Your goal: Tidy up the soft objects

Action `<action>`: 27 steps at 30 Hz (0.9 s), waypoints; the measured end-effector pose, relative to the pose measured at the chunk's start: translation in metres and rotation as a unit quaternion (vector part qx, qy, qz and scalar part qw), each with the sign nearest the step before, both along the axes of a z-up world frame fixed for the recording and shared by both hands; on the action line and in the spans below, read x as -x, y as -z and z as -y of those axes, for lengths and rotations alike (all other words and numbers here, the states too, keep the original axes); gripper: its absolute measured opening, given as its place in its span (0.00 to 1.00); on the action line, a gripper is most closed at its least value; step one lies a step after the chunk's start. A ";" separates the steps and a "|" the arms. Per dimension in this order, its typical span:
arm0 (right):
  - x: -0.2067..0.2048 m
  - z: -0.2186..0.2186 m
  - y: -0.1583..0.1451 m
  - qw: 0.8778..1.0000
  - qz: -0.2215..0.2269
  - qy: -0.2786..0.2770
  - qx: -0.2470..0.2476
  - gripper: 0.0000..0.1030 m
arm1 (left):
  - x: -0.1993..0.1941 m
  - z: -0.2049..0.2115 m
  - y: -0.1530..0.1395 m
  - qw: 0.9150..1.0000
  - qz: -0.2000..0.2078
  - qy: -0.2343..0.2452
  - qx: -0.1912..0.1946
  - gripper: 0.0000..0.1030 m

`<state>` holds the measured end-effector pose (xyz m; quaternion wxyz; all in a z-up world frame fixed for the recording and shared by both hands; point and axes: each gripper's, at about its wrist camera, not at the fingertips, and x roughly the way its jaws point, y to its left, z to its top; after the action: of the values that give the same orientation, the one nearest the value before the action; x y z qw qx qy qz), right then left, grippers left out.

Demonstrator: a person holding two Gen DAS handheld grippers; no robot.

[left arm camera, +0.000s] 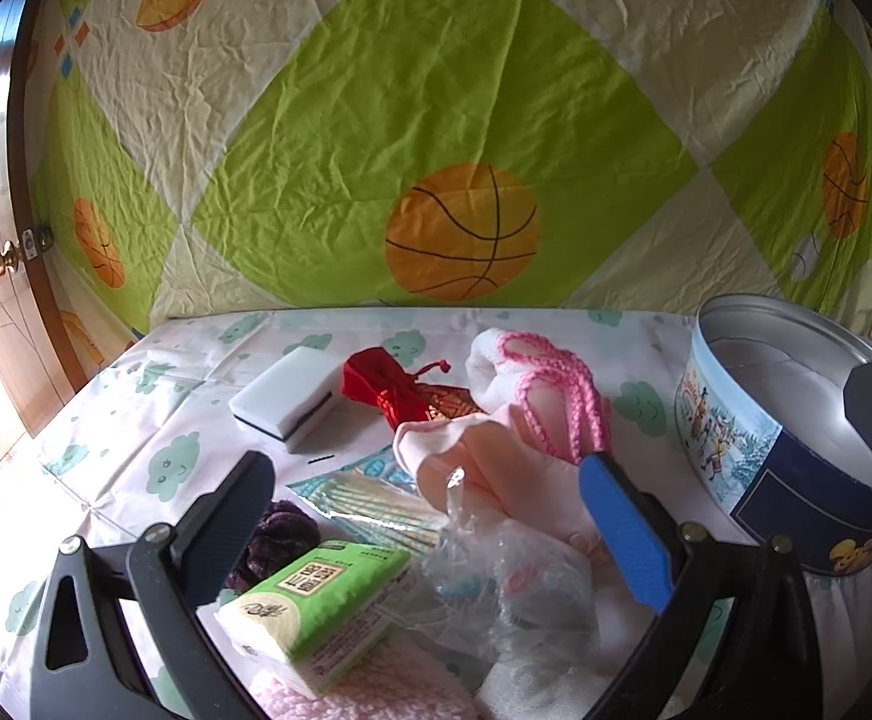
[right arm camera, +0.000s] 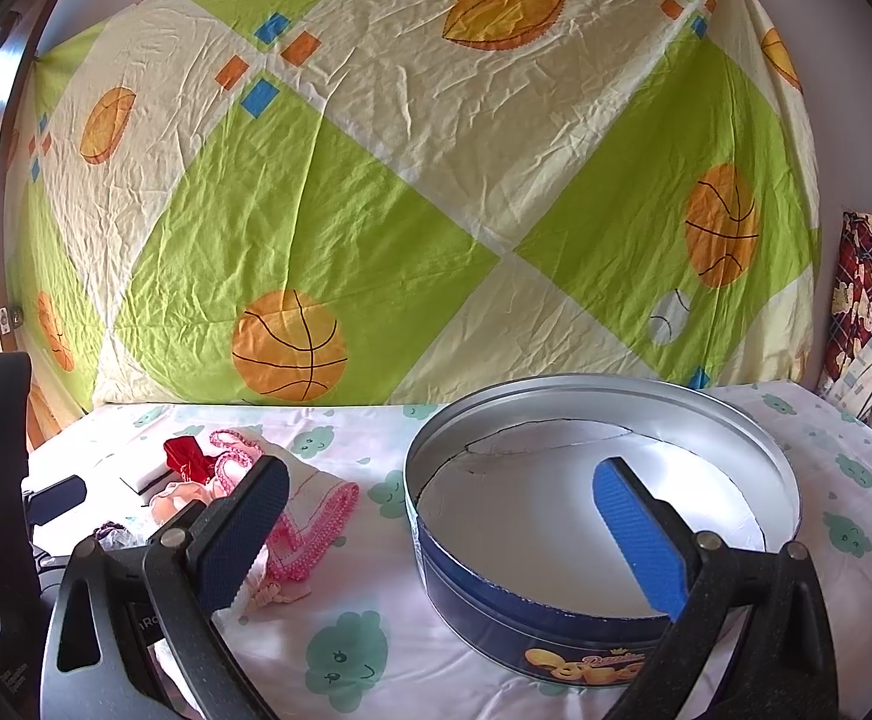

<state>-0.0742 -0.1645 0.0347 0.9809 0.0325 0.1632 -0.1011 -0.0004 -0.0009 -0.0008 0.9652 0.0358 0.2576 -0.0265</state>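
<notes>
Table surface: covered by a white cloth with green cloud print (left arm camera: 166,468).

Left side, far: a white sponge block (left arm camera: 286,399). Just right of it, a red drawstring pouch (left arm camera: 385,387).

Left side, near: the left gripper (left arm camera: 427,531), jaws spread wide, holding nothing. It hangs over a pile of soft items: a purple scrunchie (left arm camera: 277,534) beside its left finger, a green tissue pack (left arm camera: 322,606) near the camera, crumpled clear plastic (left arm camera: 496,570), and pale pink cloth (left arm camera: 496,456) between the fingers.

Centre: white sock with pink crochet trim (left arm camera: 532,384), touching the pink cloth on its far side.

Right side: round blue cookie tin (right arm camera: 556,618), open, upright, nothing inside but a white liner. The right gripper (right arm camera: 436,534) hangs over its near rim, jaws spread, nothing held.
</notes>
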 end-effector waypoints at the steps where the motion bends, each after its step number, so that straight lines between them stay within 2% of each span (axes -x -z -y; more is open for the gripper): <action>1: 0.000 0.000 0.000 1.000 0.000 0.000 0.000 1.00 | 0.000 0.001 0.000 1.000 -0.001 0.000 0.001 1.00; 27: 0.001 -0.002 -0.002 1.000 0.003 -0.009 0.002 1.00 | 0.002 -0.002 0.000 1.000 0.001 -0.003 0.007 1.00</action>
<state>-0.0754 -0.1626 0.0367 0.9823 0.0290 0.1603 -0.0927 -0.0019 0.0013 -0.0010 0.9657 0.0288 0.2569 -0.0256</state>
